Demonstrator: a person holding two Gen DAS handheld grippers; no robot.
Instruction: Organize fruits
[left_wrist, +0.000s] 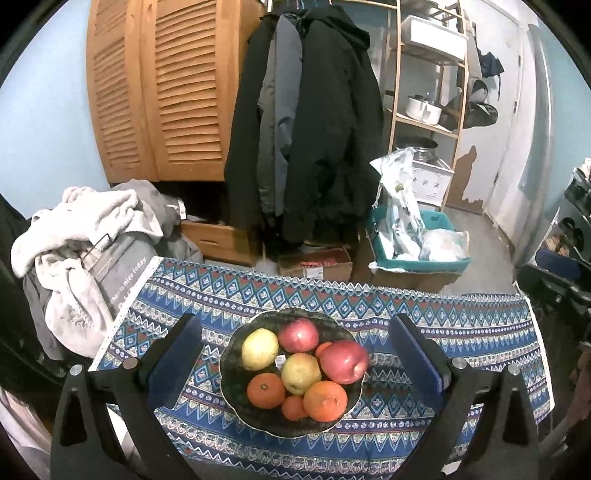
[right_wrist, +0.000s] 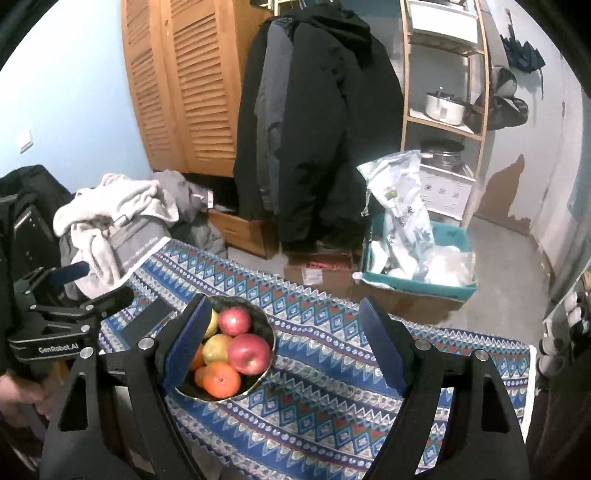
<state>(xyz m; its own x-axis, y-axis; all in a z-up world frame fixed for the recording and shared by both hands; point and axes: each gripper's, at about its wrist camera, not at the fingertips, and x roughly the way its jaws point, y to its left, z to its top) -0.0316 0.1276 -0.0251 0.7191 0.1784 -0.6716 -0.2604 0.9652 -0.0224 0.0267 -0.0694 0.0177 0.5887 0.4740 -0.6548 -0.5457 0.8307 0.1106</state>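
Note:
A dark bowl sits on the blue patterned tablecloth. It holds two red apples, two yellow-green apples and several oranges. My left gripper is open and empty, its fingers either side of the bowl, above it. In the right wrist view the bowl lies at lower left, partly hidden behind my right gripper's left finger. My right gripper is open and empty, to the right of the bowl. The left gripper also shows at far left there.
A pile of clothes lies off the table's left end. Beyond the far edge stand a rack of dark coats, cardboard boxes, a teal bin of bags and a wooden shelf. A louvred wardrobe is behind.

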